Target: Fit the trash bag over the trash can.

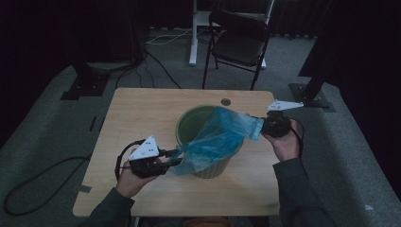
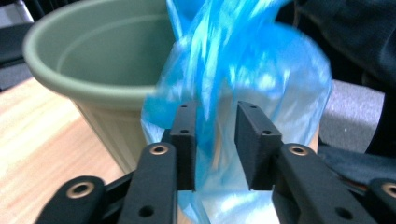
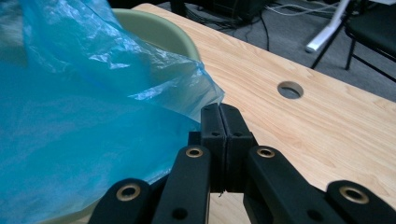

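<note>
The left gripper [image 2: 215, 140] holds its two black jaws apart, with a fold of blue plastic bag [image 2: 243, 74] hanging in the gap. The film is blurred, so contact with the pads cannot be told. Just left stands a green bin [image 2: 93, 60] on the wooden table [image 2: 37, 135].

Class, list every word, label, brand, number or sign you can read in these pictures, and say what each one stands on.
None: no readable text on the green plastic bin, the blue plastic bag, the light wooden table, the left gripper or the right gripper.
Black folding chair behind the table: no lettering visible.
</note>
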Motion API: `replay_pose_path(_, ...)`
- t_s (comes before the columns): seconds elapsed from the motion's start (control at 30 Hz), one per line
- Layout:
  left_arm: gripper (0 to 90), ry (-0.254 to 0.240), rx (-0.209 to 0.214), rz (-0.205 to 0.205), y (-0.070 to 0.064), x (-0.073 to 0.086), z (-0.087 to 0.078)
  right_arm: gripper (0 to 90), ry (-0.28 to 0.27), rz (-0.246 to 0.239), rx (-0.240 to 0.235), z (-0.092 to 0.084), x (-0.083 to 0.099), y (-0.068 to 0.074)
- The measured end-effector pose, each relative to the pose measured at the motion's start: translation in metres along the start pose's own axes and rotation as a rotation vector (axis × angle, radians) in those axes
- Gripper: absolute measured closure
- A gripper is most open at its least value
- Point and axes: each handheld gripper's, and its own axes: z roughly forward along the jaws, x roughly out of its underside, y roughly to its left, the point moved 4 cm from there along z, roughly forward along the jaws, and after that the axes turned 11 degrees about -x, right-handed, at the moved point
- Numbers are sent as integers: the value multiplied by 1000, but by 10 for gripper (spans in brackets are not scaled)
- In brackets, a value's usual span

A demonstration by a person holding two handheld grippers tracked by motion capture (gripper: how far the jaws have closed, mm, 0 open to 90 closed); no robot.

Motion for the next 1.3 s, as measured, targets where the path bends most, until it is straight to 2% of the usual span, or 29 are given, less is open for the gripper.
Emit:
replay_pose_path(0.1,634,-11,-4,3,2,-5,-3,897,1,-19,-9,0,-1,3)
replay_pose_path(0.2,603,-47,-10,0,7,-16,-8,898,0,-29,-17,0,-2,6)
replay_pose_path(0.37,602,-81,-22,-3,15,-29,-11,897,6,-38,-22,0,-3,8)
replay_pose_path(0.4,603,-81,-47,-12,21,-37,-9,897,8,-39,-25,0,-3,8)
replay_pose_path(0.43,606,-81,-47,-12,21,-37,-9,897,8,-39,-25,0,-3,8)
replay_pose_path(0.5,610,-57,-69,-18,30,-46,1,897,9,-40,-29,1,-3,9)
replay_pose_path(0.6,612,-40,-51,-41,38,-53,15,897,14,-46,-33,2,-3,10)
replay_pose_path(0.63,612,-40,-51,-41,38,-53,15,897,14,-46,-34,2,-3,11)
replay_pose_path(0.67,609,-20,-29,-44,41,-57,27,897,14,-45,-37,3,-3,11)
replay_pose_path(0.77,598,16,10,-43,42,-63,46,897,14,-45,-39,3,-4,11)
replay_pose_path(0.83,592,25,11,-41,41,-65,52,897,14,-47,-41,3,-4,11)
replay_pose_path(0.9,588,63,31,-29,37,-69,68,897,14,-49,-43,2,-5,11)
replay_pose_path(0.97,641,77,32,-24,36,-69,72,897,15,-49,-44,2,-5,11)
replay_pose_path(1.0,735,112,30,-6,34,-70,79,897,14,-50,-52,0,-5,12)
replay_pose_path(1.03,831,112,30,-6,34,-70,79,894,14,-49,-53,-1,-5,12)
replay_pose_path(1.07,890,120,27,-10,35,-71,83,884,13,-47,-51,-2,-5,12)
replay_pose_path(1.17,897,124,11,-17,37,-72,85,848,18,-53,-63,-5,-5,14)
replay_pose_path(1.2,897,129,-7,-26,40,-71,84,802,22,-64,-68,-8,-5,16)
replay_pose_path(1.23,897,129,-7,-26,40,-71,84,782,21,-70,-67,-10,-5,18)
replay_pose_path(1.3,898,118,-29,-48,45,-71,82,759,13,-79,-68,-14,-3,20)
